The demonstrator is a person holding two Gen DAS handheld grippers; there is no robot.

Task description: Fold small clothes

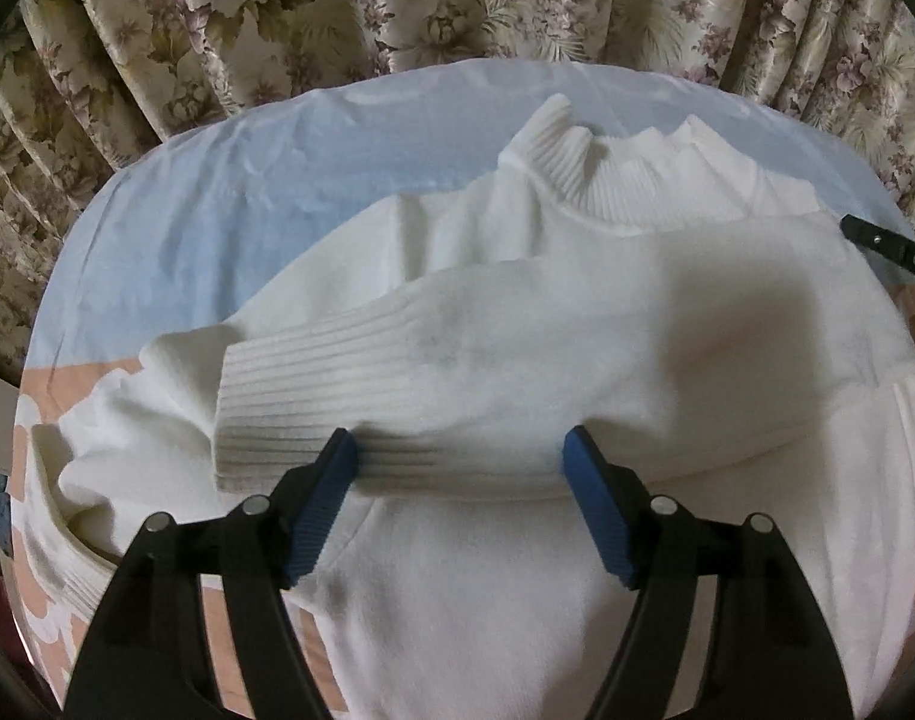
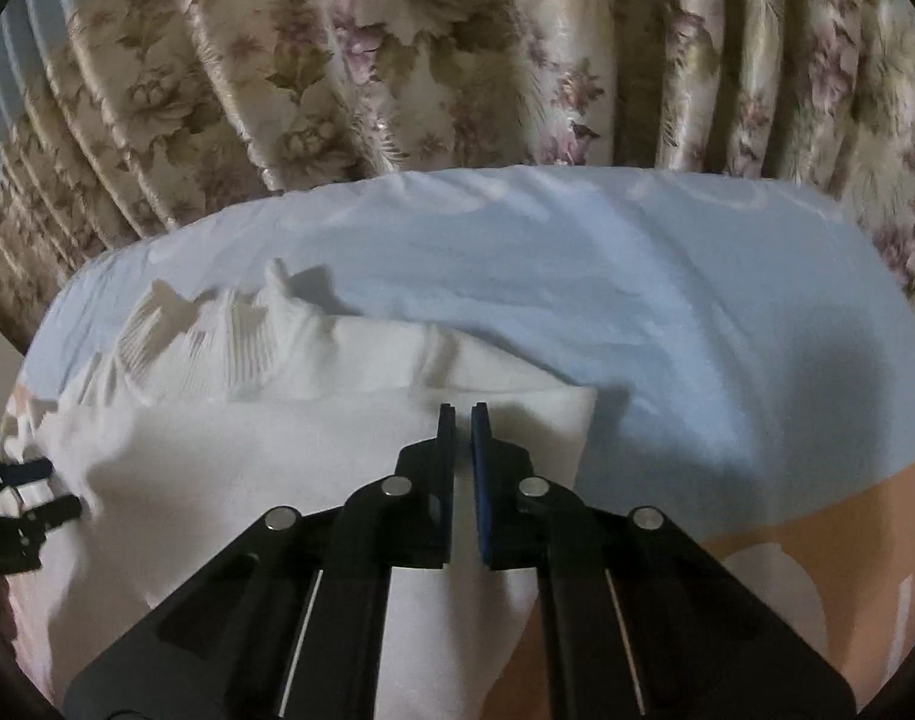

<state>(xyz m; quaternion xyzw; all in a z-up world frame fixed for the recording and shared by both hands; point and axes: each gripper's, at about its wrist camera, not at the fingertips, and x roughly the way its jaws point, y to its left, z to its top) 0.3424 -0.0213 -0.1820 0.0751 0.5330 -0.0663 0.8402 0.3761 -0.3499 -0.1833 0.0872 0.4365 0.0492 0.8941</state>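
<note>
The white sweater (image 1: 577, 312) lies on the bed (image 1: 187, 198) with one sleeve (image 1: 349, 396) folded across its body, the left gripper (image 1: 460, 456) spread around that sleeve, the right gripper (image 2: 462, 414) closed at the sweater's right edge, further folds remaining.

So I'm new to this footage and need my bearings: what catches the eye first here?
A white sweater spread on a pale blue sheet fills the left wrist view, one sleeve folded across its body, with a floral curtain behind. The left gripper stands open with the ribbed cuff between its blue pads. In the right wrist view, the right gripper is shut over the sweater's far right corner.
</note>
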